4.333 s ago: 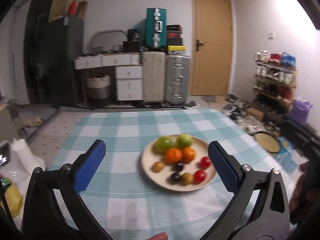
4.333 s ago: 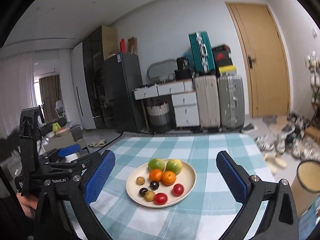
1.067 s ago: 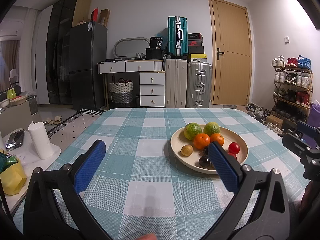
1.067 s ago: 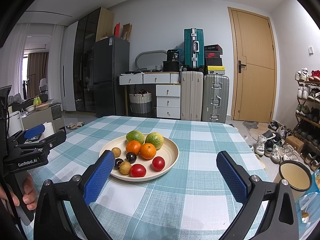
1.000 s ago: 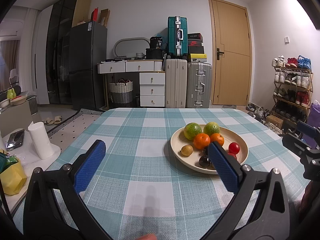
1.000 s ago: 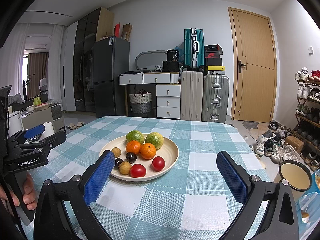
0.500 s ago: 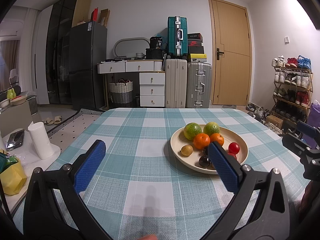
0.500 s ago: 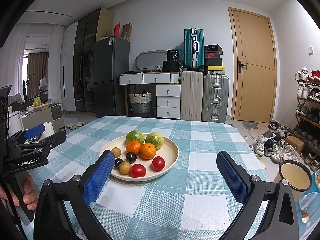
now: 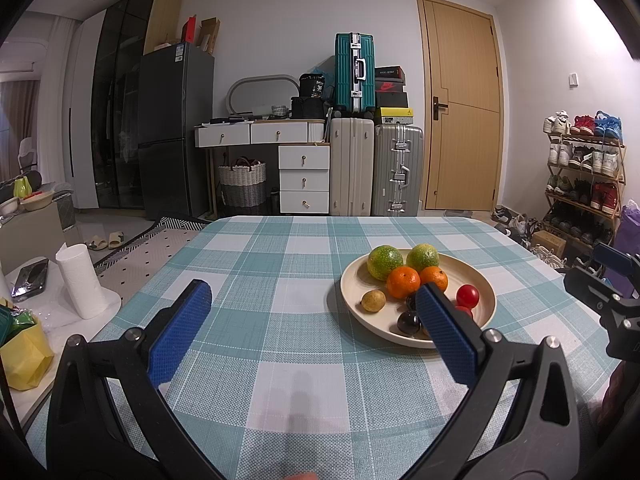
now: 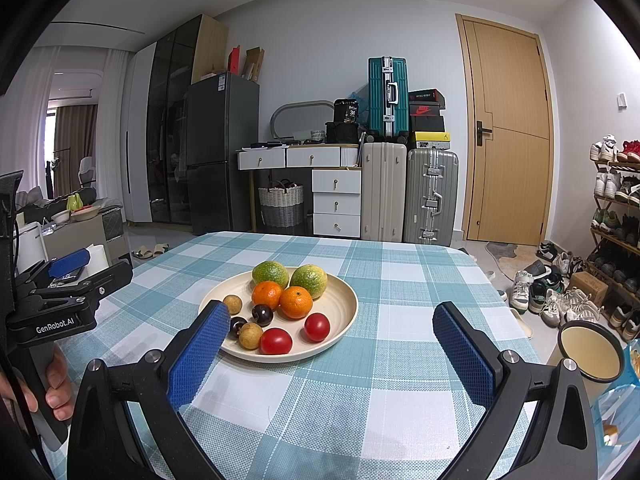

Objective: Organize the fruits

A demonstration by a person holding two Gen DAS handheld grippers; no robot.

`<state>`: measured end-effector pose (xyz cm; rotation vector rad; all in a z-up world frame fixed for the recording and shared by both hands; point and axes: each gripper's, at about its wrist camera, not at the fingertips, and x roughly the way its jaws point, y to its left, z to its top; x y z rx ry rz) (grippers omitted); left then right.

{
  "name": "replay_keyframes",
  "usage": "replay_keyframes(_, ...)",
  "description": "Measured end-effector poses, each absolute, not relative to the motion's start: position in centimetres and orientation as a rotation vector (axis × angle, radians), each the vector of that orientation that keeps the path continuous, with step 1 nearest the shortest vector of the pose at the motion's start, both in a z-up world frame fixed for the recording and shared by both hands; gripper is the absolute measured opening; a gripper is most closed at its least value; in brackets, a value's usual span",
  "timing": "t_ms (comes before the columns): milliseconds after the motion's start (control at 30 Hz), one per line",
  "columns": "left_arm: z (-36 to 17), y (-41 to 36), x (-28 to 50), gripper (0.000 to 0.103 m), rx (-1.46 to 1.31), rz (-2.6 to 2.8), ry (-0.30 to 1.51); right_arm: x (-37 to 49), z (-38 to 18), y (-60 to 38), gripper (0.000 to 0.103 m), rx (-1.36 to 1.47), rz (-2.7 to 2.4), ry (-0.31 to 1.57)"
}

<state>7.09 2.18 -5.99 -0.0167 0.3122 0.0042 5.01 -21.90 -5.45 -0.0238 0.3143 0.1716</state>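
A cream plate rests on the teal checked tablecloth. It holds two green citrus fruits, two oranges, two red tomatoes, dark plums and small tan longans. My right gripper hovers open just in front of the plate, nothing between its blue pads. In the left wrist view my left gripper is open to the plate's left; its right pad covers part of the fruit. The left gripper also shows at the left edge of the right wrist view, held by a hand.
Off the table's left side stand a paper towel roll and a yellow bag. A cream bowl sits low beside the right edge. Suitcases, drawers and a shoe rack line the room behind.
Over the last second nothing has visibly moved. Compared with 4.3 s ago, both cameras sit lower and closer to the table, and the plate lies further right in the left wrist view.
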Motion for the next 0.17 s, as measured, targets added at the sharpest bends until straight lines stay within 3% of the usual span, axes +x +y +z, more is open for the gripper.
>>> replay_keyframes(167,-5.98,2.0,7.07,0.102,-0.013,-0.02,0.314,5.03,-5.49,-21.89,0.103,-0.024,0.172,0.314)
